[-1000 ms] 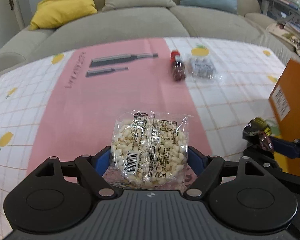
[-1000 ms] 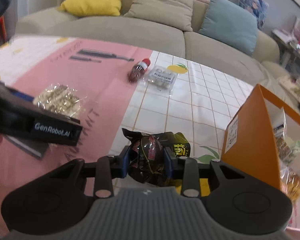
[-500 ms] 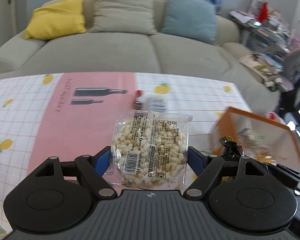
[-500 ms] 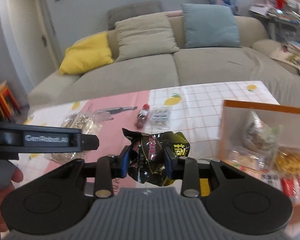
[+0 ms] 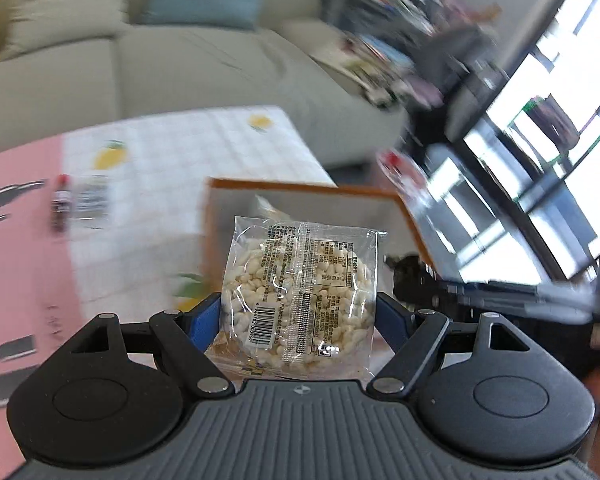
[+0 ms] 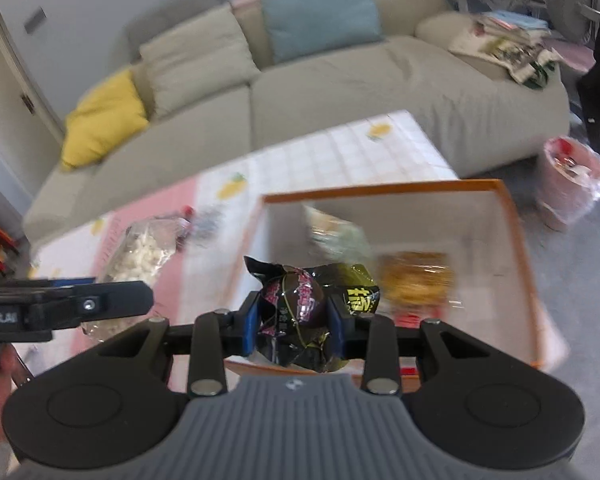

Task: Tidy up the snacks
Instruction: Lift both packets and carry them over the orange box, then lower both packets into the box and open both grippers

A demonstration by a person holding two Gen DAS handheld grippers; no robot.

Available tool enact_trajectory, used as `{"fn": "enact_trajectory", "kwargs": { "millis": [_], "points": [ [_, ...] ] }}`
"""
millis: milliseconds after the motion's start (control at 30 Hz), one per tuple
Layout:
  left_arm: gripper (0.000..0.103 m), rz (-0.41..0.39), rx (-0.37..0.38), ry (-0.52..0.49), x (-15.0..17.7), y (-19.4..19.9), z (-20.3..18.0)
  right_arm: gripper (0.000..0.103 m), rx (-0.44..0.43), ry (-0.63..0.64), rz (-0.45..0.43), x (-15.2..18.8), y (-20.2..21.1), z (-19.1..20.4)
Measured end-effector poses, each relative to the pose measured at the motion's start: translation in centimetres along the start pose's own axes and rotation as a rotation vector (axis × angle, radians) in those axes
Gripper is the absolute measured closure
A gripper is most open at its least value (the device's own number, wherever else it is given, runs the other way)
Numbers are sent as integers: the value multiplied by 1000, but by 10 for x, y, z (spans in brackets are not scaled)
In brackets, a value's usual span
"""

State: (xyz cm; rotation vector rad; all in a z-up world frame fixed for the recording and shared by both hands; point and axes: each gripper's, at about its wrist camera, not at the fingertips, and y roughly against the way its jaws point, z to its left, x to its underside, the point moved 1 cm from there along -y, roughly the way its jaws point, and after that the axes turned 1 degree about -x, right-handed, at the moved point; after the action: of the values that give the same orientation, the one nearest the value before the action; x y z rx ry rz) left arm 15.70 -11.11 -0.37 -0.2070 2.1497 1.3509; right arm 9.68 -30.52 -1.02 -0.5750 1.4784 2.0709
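My left gripper [image 5: 298, 316] is shut on a clear pack of puffed rice cake [image 5: 300, 292], held in the air in front of the orange box [image 5: 300, 188]. My right gripper [image 6: 294, 320] is shut on a black snack packet [image 6: 300, 312], held above the near edge of the same orange box [image 6: 380, 194]. The box holds several snack packs, among them an orange-brown one [image 6: 414, 280]. The left gripper and its rice cake also show at the left of the right wrist view [image 6: 140, 252].
A small red-capped bottle [image 5: 60, 204] and a clear snack pack [image 5: 90, 202] lie on the pink and white tablecloth [image 5: 20, 240]. A beige sofa [image 6: 340, 92] with cushions stands behind the table. A pink bin [image 6: 572, 180] stands on the floor at the right.
Both grippers have lifted and swung right toward the orange box, each still holding its snack. The box interior now fills the right wrist view.
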Motion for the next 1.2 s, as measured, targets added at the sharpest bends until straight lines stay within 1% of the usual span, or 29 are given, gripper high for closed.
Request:
{"fn": "enact_trajectory", "kwargs": {
  "millis": [100,200,267,333,433,533,700,800,1067,1133,1200],
  "points": [
    [11,96,28,-39,-7,-32,-15,69,61,25,63,-7,4,-30],
    [11,158,44,-72,-14,-65,-23,69,94,57,149,-13,-9,-50],
    [11,195,42,-93,-17,-84,-27,69,106,97,206,-14,-22,-61],
    [11,239,24,-119,-19,-101,-31,69,127,151,261,-15,-37,-70],
    [11,287,2,-143,-18,-123,-34,69,140,183,325,-17,-57,-84],
    [11,324,-7,-143,-16,-140,-35,69,115,207,379,-16,-74,-93],
    [11,375,-27,-139,-14,-161,-35,69,132,293,469,-11,-96,-96],
    [11,401,-32,-131,-12,-170,-36,69,120,339,519,-7,-109,-98],
    [10,450,-76,-158,-11,-182,-58,69,111,360,588,-4,-133,-105],
    [7,453,-87,-160,-12,-181,-61,69,117,363,598,-6,-138,-105],
    [6,451,-88,-164,-14,-183,-60,69,115,355,610,-5,-140,-109]
  ]
}}
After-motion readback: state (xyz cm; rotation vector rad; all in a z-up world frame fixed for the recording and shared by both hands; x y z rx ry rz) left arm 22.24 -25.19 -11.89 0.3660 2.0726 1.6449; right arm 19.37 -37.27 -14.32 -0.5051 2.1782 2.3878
